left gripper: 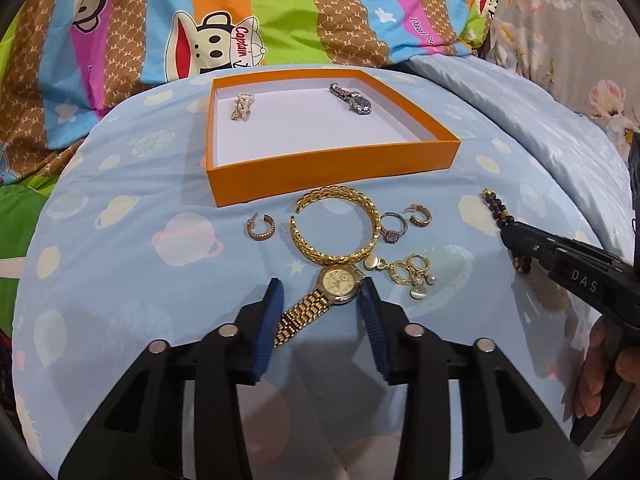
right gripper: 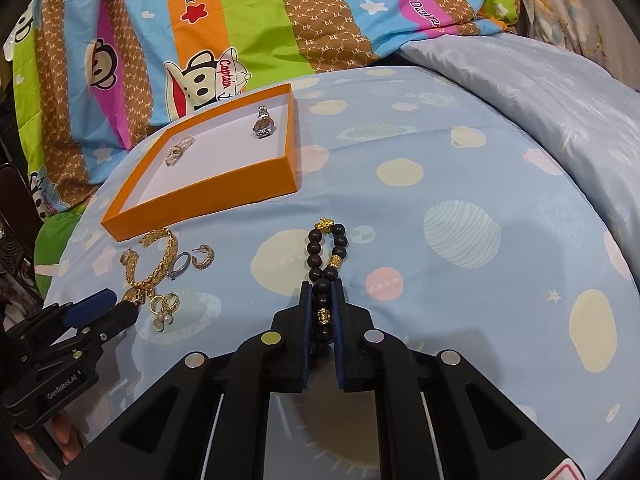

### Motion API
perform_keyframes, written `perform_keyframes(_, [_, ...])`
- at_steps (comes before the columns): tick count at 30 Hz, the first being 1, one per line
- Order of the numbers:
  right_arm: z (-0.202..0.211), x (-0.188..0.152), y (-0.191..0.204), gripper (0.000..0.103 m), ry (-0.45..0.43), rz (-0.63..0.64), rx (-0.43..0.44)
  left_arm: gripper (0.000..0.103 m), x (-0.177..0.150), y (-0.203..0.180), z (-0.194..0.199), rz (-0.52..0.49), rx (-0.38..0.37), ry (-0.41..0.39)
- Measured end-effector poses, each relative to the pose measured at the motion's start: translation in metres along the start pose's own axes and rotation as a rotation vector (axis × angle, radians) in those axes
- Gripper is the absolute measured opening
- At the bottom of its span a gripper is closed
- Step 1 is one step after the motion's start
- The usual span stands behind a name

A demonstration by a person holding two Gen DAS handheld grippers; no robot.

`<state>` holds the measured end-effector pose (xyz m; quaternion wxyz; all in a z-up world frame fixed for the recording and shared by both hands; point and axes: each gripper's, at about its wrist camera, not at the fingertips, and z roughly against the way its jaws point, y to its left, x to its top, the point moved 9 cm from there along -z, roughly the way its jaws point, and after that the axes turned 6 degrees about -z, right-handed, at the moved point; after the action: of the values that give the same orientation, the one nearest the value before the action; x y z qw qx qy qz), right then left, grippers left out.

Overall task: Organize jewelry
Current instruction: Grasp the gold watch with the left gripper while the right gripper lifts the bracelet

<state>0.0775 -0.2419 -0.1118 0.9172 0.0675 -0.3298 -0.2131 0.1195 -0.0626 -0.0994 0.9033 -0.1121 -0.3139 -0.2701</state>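
Left wrist view: left tool (left gripper: 322, 294) straddles the gold watch (left gripper: 340, 285); the blue pads flank the watch face, right pad at or near its edge, left pad apart, so not a confirmed grip. The band runs toward lower left of frame, crossing the gap at a slant. Judgement: the jaws need to close across the case, not along the band.

Right tool (right gripper: 322, 312) is clenched on the bead bracelet (right gripper: 325, 272). Its loop stretches straight ahead along the tool's line toward upper frame, lying on the blue bedsheet (right gripper: 460, 168). Judgement: next is carry to the box (right gripper: 208, 194), which sits upper left of the right tool and straight ahead, upper centre, of the left tool. The left hand is nearer the box and the loose pile.

Count in box: 1 silver watch (left gripper: 354, 100), 1 pearl piece (left gripper: 241, 108).

Count on bed outside the box:
- 1 gold watch
- 1 gold cuff (left gripper: 336, 228)
- 1 ring (left gripper: 393, 228)
- 2 hoop earrings (left gripper: 262, 229), one left of the cuff, one right of the ring
- 1 cluster of dangle earrings (left gripper: 412, 274), number unclear
- 1 bead bracelet

Tools: 2
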Motion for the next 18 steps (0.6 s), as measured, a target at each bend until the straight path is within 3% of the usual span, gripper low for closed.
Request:
perform_keyframes(4, [0.0,0.0,0.0,0.009,-0.001,0.0,0.0,0.022,-0.001,-0.002,0.001,0.003,-0.016,-0.004])
perform_keyframes(18, [0.011,0.003,0.002,0.008,-0.034,0.002,0.022,0.022,-0.007,-0.003,0.019,0.046,-0.04,-0.035])
